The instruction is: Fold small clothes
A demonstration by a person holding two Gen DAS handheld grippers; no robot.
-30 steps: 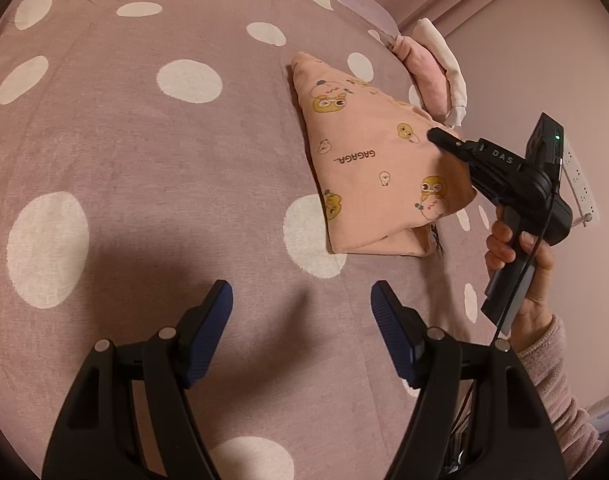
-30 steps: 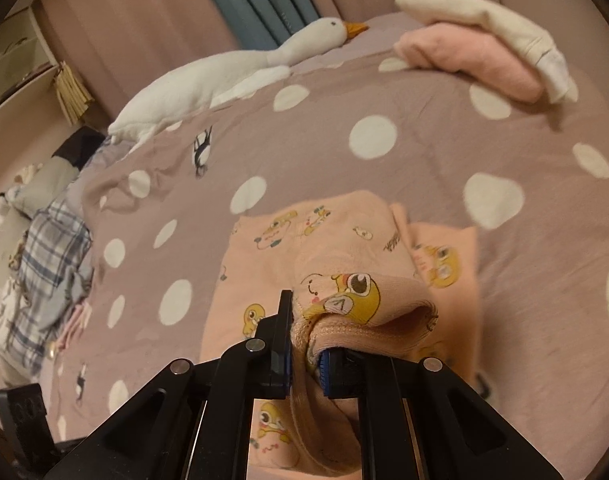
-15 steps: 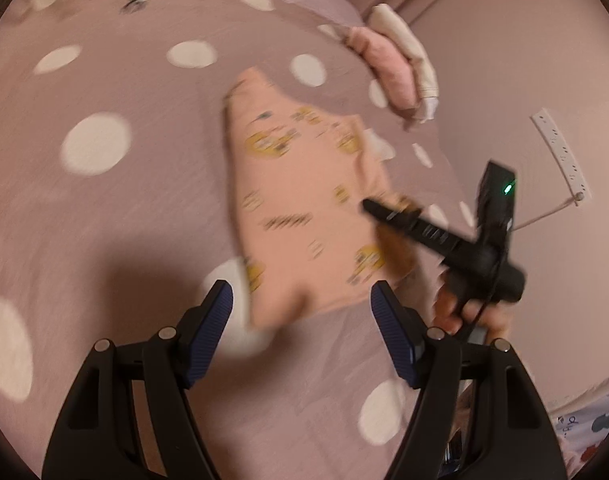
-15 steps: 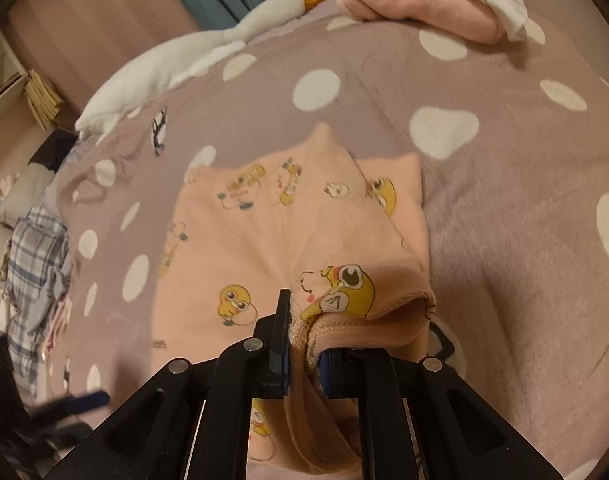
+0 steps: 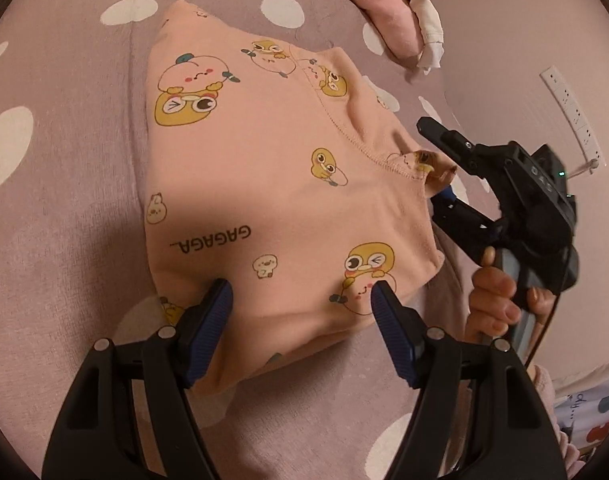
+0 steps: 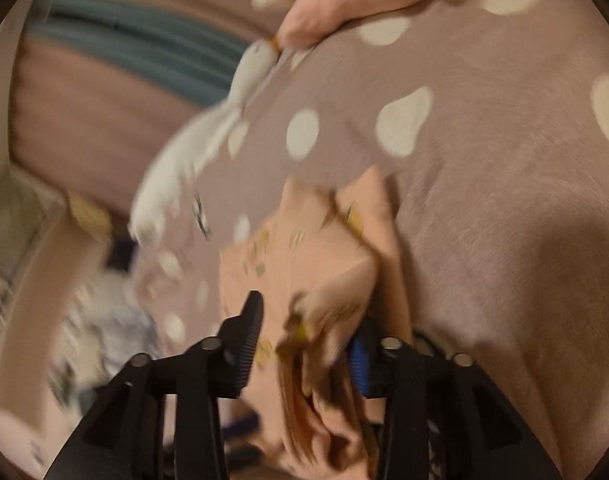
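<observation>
A soft peach knit garment point(image 5: 272, 184), printed with yellow cartoon ducks and the word "GAGAGA", lies folded on the bed point(image 5: 64, 208), whose cover is a mauve, faintly fuzzy cloth with large cream dots. The folded shape is roughly a tapering wedge: its long axis runs away from the left wrist camera, the narrow point toward the far edge of the bed and the broad, rounded fold nearest the left gripper point(image 5: 300, 300). That gripper stands wide, its ribbed blue pads point(image 5: 208, 328) straddling the near fold, touching or just above the cloth. A stitched hem crosses the garment diagonally toward the right gripper point(image 5: 438, 168), whose black fingers are parted with a bunched corner of cloth loose between them; the right wrist view is blurred. A rolled pink and cream bundle point(image 5: 388, 20) sits near the bed's far edge.
</observation>
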